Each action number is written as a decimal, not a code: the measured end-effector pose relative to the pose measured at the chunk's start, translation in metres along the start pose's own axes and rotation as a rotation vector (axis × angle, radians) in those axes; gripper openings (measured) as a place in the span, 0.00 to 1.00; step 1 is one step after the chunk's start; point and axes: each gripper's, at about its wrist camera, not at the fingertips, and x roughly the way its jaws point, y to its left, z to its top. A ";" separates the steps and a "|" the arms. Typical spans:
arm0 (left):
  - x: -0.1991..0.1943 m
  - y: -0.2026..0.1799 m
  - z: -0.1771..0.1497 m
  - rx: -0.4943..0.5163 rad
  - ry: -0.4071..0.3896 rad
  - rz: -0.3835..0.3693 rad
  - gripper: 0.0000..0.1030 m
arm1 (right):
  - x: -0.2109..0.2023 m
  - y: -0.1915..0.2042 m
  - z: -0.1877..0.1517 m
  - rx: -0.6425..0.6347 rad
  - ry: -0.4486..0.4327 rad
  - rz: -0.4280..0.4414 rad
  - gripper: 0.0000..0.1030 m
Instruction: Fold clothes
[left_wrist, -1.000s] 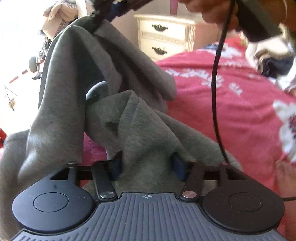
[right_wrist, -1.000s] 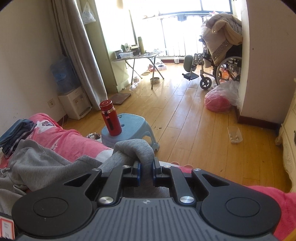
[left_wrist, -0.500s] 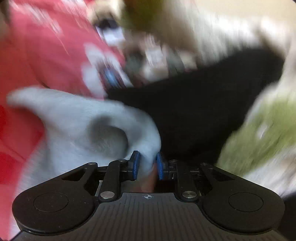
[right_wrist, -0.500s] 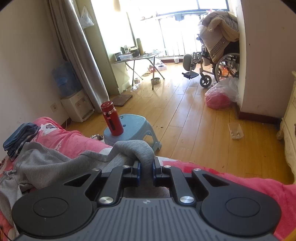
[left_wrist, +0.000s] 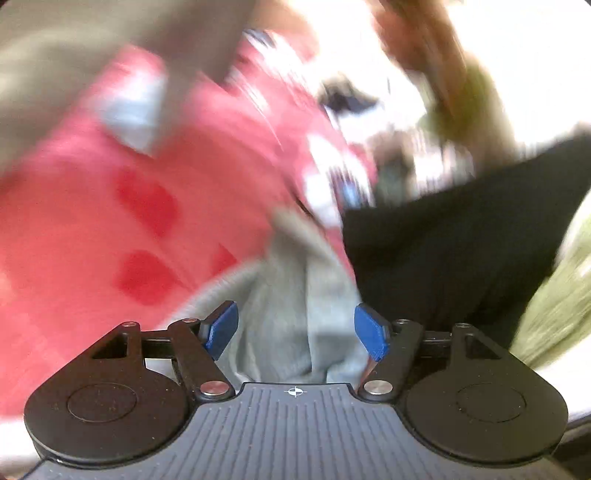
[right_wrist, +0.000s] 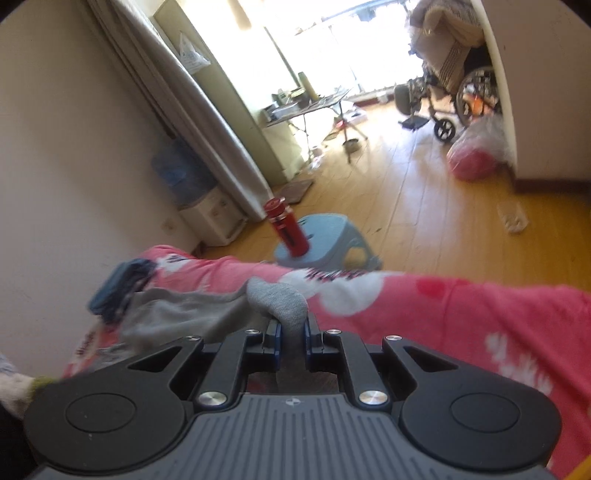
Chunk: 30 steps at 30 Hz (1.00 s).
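The left wrist view is blurred by motion. In it a grey sweatshirt lies on the pink bedspread, running up between the blue pads of my left gripper. Those jaws are opening and stand wide, with the pads clear of the cloth. In the right wrist view my right gripper is shut on a raised fold of the same grey sweatshirt. The rest of the garment trails off to the left over the bed.
A black garment and an olive-green one lie right of the left gripper. A folded blue cloth sits at the bed's far corner. Beyond the bed stand a blue stool with a red bottle, and a wheelchair.
The left gripper, shut on grey cloth half a second ago, now has its jaws wide apart and its view has swung. The right gripper has moved and rolled, still holding the fold.
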 end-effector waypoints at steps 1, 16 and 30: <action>-0.010 0.000 0.000 -0.043 -0.063 0.006 0.68 | -0.009 0.004 -0.002 0.034 0.009 0.026 0.11; -0.141 0.078 -0.054 -0.419 -0.412 0.504 0.68 | 0.020 -0.050 -0.028 0.306 0.269 -0.189 0.15; -0.253 0.066 -0.063 -0.490 -0.560 0.971 0.69 | 0.089 0.008 0.048 -0.297 0.397 -0.443 0.37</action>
